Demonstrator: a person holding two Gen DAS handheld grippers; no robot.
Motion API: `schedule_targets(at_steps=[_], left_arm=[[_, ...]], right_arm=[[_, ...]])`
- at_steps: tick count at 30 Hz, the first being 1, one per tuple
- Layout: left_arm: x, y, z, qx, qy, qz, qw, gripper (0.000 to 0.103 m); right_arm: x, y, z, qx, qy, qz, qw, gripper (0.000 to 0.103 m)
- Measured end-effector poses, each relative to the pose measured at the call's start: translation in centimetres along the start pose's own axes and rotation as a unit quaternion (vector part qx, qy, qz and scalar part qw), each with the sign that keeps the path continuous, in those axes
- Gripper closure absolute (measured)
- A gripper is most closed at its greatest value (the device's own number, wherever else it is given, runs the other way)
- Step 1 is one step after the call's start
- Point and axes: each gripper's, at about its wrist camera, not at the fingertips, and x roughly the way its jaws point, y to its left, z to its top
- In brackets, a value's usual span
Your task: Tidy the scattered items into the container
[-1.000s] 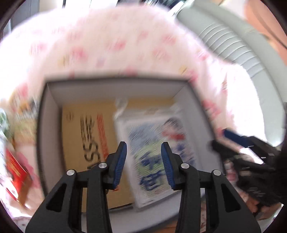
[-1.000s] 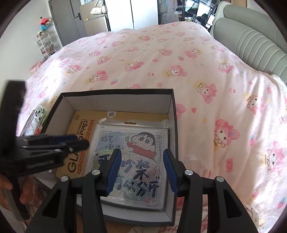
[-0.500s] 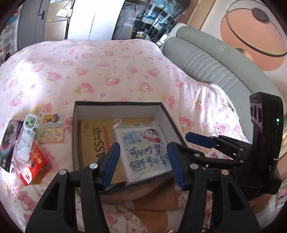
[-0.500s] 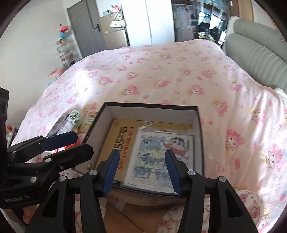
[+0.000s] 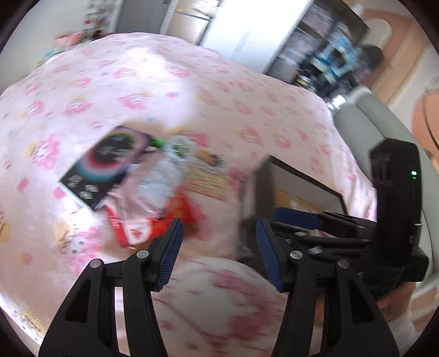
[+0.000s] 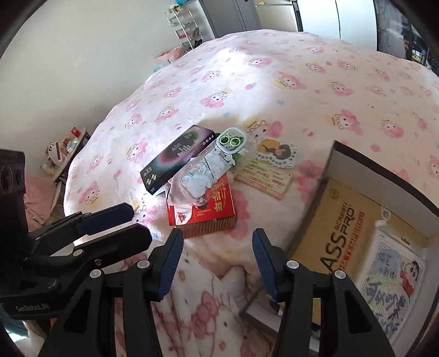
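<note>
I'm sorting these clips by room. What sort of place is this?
Most likely a bedroom at home: a bed under a pink cartoon-print duvet, a padded grey headboard, and wardrobe-like tall doors by the far wall.

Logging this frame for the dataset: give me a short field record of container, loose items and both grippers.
container: open box on the bedspread, right of the pile
in box: tan flat pack, cartoon packet
loose pile: black box, clear phone case lying across a red packet, comb
loose flat: sticker, card
left gripper: open, empty
right gripper: open, empty, facing the pile
</note>
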Motion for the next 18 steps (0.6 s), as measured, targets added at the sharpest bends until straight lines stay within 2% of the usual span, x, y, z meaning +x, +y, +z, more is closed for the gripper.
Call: schedule_targets(at_steps=[3,7,10,11,13,16,17,18], left_arm=[[1.1,5.8,1.3,-0.066,-0.011,0.041,0.9969,0.048],[5.4,13.4,1.4,-0.172,0.02,0.037,0.9842,0.048],[8.2,17.4,1.7,-0.204,0.038,0.089,0.9743,0.047],[8.9,18.6,1.8,-0.218,0.037,0.08,0.9718,0.045],[10.0,20.6,1.9,-0.263,0.032,0.034,0.9637,0.04],[11.4,22.5,1.7,-0.311,0.03,-0.011,0.95,0.037],[11.5,22.6,1.6,-0.318,0.033,-0.018,0.9473,0.039],[11.4,22.3,1.6,-0.312,0.033,-0.018,0.9495,0.048]], right_arm=[[2.0,-0.1,2.5,0.009,0.014,-0.006,1.0,0.054],[3.8,-0.6,4.3,0.008,0.028,-0.018,0.999,0.054],[5.7,-1.6,4.8,0.018,0.043,-0.016,0.999,0.054],[6.4,-1.9,4.6,0.023,0.049,-0.018,0.998,0.054],[7.5,-2.9,4.5,0.039,0.054,-0.019,0.998,0.054],[7.5,-4.6,4.4,0.082,0.025,-0.007,0.996,0.054],[7.7,-5.0,4.3,0.093,0.023,-0.001,0.995,0.054],[8.1,-5.3,4.4,0.096,0.027,0.003,0.995,0.054]])
